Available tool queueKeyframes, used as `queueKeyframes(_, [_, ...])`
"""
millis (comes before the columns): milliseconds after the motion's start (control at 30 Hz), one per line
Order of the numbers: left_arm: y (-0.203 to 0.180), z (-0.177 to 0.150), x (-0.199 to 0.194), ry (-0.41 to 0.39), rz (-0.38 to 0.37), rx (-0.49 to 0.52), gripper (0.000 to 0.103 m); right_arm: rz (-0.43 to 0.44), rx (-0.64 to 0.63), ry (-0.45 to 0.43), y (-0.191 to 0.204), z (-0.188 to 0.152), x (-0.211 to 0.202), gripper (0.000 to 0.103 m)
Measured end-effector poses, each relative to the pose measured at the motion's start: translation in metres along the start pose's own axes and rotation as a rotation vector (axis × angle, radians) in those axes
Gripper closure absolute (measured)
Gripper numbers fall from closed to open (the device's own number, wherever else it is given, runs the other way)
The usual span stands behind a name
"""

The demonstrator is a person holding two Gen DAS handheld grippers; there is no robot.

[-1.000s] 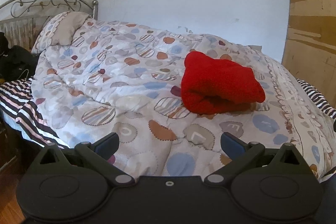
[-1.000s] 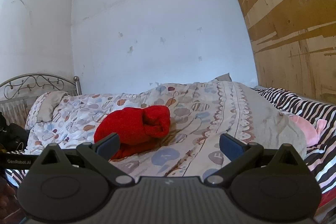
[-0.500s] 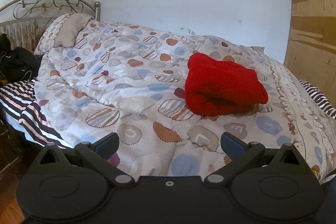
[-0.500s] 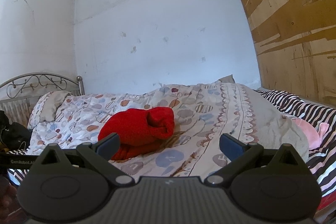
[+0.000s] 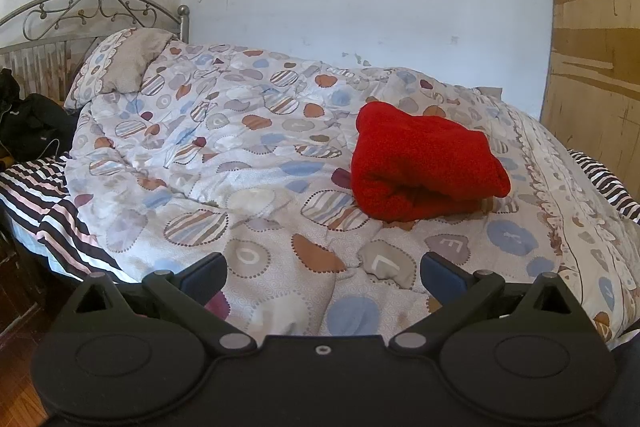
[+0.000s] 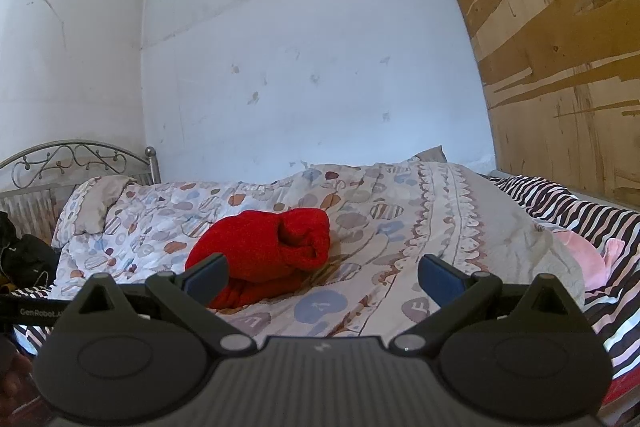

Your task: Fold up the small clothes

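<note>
The left gripper (image 5: 322, 269) is held wide open and empty, short of the quilt (image 5: 240, 163), with both fingers clear of any fabric. The right gripper (image 6: 322, 269) is likewise spread wide with nothing held, level with the near edge of the bed. The red garment (image 5: 424, 163) is seen as a thick folded bundle lying on the quilt, well apart from both grippers, ahead and to the right in the left view and ahead and to the left in the right view (image 6: 264, 255). A rolled opening is presented toward the right gripper; a layered fold edge is presented toward the left. The fabric appears fleecy and thick, so it is judged soft, light and compliant, not slippery and not fragile. Layers are likely to shift or unroll if only the top ply is pinched. A grasp is best taken at the fold edge, with all layers caught together. The quilt beneath is soft and may be snagged by a low approach.
</note>
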State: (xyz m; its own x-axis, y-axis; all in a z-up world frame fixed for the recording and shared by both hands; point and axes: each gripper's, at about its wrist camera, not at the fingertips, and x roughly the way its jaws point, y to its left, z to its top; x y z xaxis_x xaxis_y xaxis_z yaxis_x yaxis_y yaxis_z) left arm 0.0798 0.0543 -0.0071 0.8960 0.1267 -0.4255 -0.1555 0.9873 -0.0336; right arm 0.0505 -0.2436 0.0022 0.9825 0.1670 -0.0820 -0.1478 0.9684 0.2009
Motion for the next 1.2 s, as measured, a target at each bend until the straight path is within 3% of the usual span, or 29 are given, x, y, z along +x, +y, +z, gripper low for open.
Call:
queueKeyframes(900, [0.0017,-0.0002,-0.0042,0.022,-0.001,-0.010,0.001,0.011,-0.012,0.004,-0.0020,0.0022,-0.0008,0.000])
queueKeyframes(1200, [0.0007,-0.0003,-0.0044,0.040,-0.033,-0.019,0.001,0.020,-0.008,0.010,-0.0040,0.0020,0.0007,0.000])
